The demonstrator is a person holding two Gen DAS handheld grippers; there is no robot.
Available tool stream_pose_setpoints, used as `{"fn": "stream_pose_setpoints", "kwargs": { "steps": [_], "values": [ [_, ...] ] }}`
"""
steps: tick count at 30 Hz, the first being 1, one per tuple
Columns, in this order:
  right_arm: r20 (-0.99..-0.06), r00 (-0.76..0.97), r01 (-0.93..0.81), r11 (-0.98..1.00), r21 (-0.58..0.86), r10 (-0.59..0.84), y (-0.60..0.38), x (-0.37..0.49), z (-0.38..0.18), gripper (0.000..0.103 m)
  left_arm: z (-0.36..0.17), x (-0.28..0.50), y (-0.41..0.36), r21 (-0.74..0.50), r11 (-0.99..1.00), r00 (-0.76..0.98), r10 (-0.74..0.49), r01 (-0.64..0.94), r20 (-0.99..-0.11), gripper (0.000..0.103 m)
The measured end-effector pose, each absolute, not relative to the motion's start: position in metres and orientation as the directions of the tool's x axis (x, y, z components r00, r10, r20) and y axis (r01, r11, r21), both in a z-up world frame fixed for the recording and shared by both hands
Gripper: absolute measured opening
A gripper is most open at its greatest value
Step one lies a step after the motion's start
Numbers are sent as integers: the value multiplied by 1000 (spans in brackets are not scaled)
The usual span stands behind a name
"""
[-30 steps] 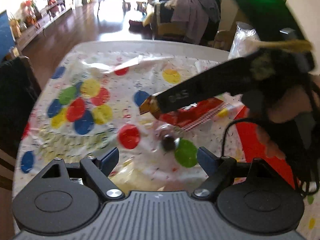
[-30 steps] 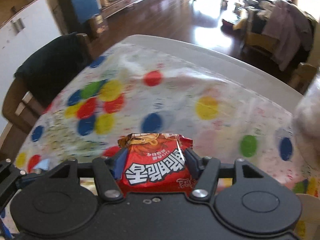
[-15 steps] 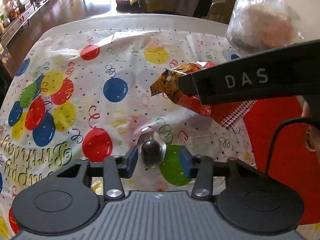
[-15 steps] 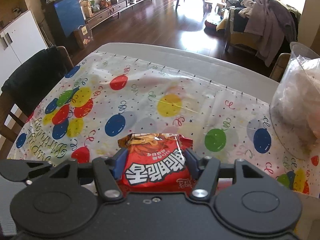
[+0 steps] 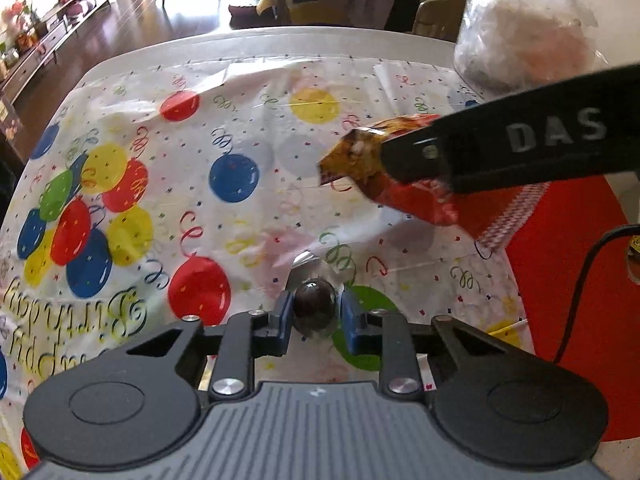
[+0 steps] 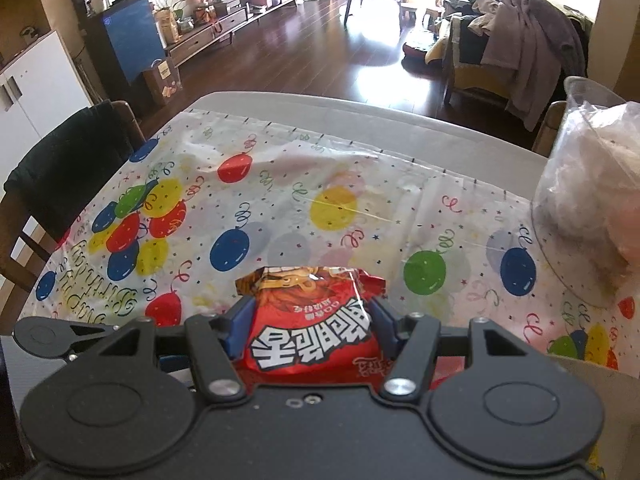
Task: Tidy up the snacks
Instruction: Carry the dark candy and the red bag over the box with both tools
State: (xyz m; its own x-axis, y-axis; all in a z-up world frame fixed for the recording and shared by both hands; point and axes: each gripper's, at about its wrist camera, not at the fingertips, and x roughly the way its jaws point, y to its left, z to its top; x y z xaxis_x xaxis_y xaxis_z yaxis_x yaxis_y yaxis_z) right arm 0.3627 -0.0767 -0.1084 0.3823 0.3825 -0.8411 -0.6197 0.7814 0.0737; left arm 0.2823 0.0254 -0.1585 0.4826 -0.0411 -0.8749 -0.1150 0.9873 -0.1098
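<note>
My left gripper [image 5: 314,310] is shut on a small dark round candy in clear wrapping [image 5: 314,306], held above the balloon-print tablecloth [image 5: 240,120]. My right gripper [image 6: 306,320] is shut on a red snack packet with white lettering [image 6: 308,332], held above the same cloth [image 6: 280,208]. In the left wrist view the right gripper's black body reaches in from the right, and the red packet [image 5: 380,172] sticks out of its tip above the table.
A clear plastic bag with pale contents [image 5: 528,28] [image 6: 600,216] stands at the table's back right. A red mat [image 5: 560,280] lies at the right. A dark chair [image 6: 68,168] stands at the table's left side. The far table edge [image 6: 360,108] borders wooden floor.
My left gripper has closed on the wrapped candy and lifted it. My right gripper, still holding the red packet, has risen and shifted right.
</note>
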Motion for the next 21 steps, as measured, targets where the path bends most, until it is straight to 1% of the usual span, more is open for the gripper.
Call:
{"fn": "stream_pose_setpoints", "kwargs": {
  "steps": [3,11,21],
  "values": [
    [-835,389,-612,787,81,389,-82,356,-100,60,-150,274,30,-127,983,496,-44,-135,-867,24],
    [-795,436,-598,796,94,421,-104,324,-60,60,-105,239,36,-142,982,566,-46,-127,-823,24],
    [-728,551,-516,852,86,407,-158,263,-1,60,-34,183,18,-158,986,655,-90,-45,-750,24]
  ]
}}
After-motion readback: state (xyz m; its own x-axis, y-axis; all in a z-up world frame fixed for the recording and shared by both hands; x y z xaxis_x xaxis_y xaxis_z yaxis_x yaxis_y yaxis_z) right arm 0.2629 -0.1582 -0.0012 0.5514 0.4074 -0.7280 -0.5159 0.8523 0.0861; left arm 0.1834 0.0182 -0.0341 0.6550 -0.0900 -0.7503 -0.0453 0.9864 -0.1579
